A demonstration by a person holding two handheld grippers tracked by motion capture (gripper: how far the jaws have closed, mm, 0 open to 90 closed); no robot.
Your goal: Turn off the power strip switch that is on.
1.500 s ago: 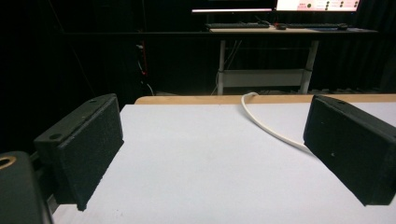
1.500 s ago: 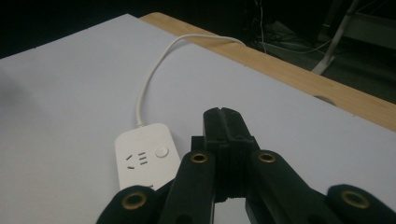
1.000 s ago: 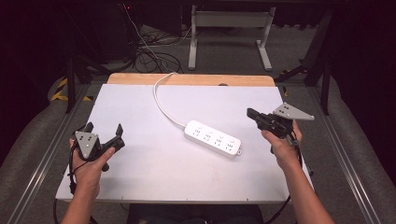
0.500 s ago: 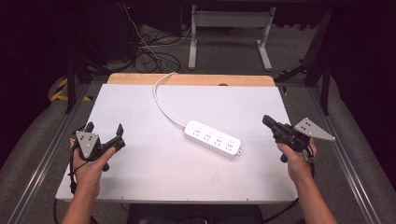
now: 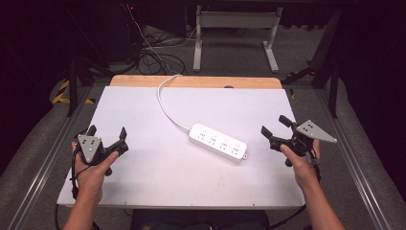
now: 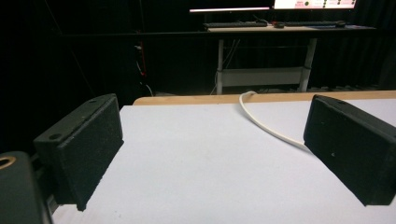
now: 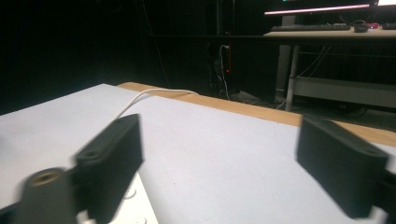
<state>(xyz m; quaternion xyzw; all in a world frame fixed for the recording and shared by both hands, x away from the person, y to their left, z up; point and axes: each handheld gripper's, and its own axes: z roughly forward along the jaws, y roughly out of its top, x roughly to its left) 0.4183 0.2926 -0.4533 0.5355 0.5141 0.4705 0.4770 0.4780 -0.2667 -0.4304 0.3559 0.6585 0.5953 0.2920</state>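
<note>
Plainly unlabelled white power strip (image 5: 218, 143)

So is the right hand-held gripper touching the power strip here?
Apart. In the high view, bare white table lies between the open right hand-held gripper and the near end of the power strip.

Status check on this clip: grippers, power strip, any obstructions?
Left gripper open, holding nothing. Right gripper open, holding nothing. Power strip flat mid-table, untouched, cord running off the far edge. Nothing between jaws and strip.
</note>
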